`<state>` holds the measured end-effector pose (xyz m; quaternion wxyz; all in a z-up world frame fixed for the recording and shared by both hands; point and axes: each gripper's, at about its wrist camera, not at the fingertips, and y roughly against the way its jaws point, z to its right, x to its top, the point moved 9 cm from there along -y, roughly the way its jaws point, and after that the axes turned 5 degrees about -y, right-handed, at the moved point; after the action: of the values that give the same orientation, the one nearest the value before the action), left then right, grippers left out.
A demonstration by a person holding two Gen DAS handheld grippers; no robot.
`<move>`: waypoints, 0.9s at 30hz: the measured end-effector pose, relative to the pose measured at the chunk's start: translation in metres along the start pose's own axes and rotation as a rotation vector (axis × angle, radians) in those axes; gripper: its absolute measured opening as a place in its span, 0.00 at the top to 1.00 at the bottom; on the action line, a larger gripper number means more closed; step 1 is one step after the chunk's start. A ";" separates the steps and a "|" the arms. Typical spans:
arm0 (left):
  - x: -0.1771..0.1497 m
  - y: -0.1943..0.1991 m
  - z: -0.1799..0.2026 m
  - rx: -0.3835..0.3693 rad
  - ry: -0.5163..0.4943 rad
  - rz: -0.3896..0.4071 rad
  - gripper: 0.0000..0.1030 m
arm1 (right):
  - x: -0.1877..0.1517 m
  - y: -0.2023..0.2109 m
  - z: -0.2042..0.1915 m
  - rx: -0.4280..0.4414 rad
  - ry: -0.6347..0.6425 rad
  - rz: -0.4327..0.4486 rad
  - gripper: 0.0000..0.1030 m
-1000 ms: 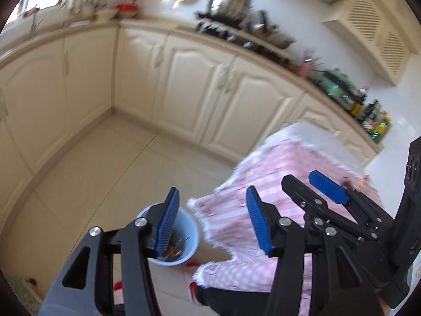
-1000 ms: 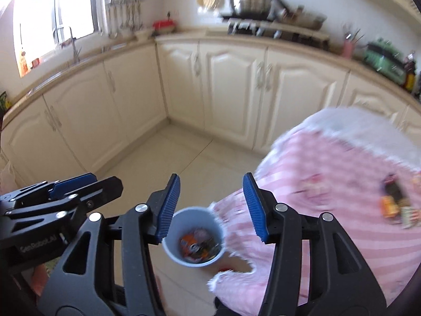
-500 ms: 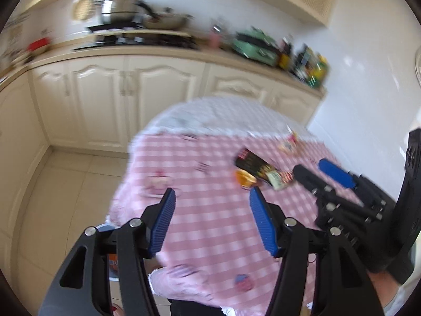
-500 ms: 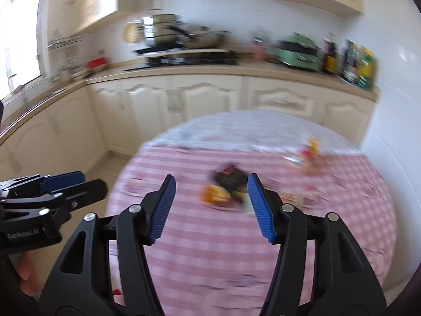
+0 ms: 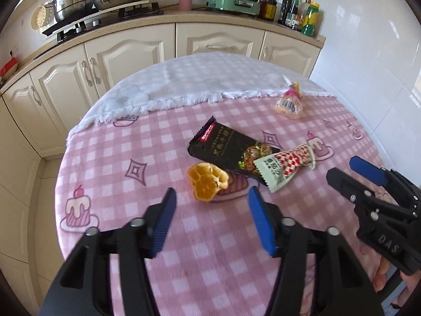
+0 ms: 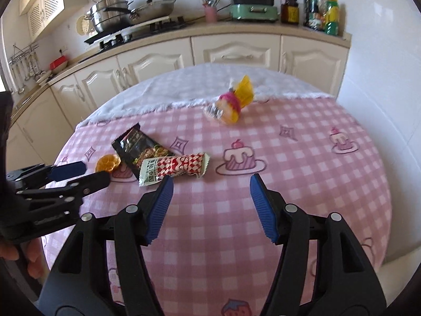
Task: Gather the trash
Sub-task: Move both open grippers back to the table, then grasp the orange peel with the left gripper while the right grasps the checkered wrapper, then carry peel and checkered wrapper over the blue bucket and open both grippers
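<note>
On round table, centre frame: four trash items, both grippers empty.

Peel (image 5: 208,183) lies at centre of the left wrist view, just ahead of left gripper (image 5: 210,220); jaws apart and lately narrowing, nothing between. Black wrapper (image 5: 226,148) sits behind it, with red wrapper (image 5: 284,167) overlapping its right end. Crumpled wrapper (image 6: 231,105) lies upper centre of the right wrist view, well ahead of right gripper (image 6: 210,208); jaws apart and lately widening, nothing held. Advice: straddle the peel, pinch gently, and avoid snagging the checked cloth (image 5: 110,173).
</note>
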<state>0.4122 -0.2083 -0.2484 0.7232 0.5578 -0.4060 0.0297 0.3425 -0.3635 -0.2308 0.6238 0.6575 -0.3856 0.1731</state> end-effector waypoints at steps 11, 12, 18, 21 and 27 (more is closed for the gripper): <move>0.001 0.001 -0.011 -0.031 0.035 0.025 0.73 | 0.012 -0.034 -0.024 0.065 -0.027 -0.073 0.32; 0.000 0.005 -0.014 -0.027 0.044 0.035 0.73 | 0.013 -0.038 -0.024 0.040 -0.026 -0.073 0.32; -0.007 0.023 -0.030 -0.023 0.082 0.062 0.73 | 0.012 -0.052 -0.033 0.003 0.012 -0.113 0.40; -0.009 0.030 -0.034 -0.037 0.098 0.072 0.73 | 0.012 -0.051 -0.034 -0.009 0.027 -0.104 0.64; -0.016 0.045 -0.039 -0.058 0.106 0.094 0.73 | 0.010 -0.029 -0.033 -0.023 0.050 -0.035 0.79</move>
<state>0.4007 -0.1528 -0.2244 0.7576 0.5145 -0.3934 0.0814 0.3781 -0.3373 -0.2387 0.6436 0.6525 -0.3601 0.1743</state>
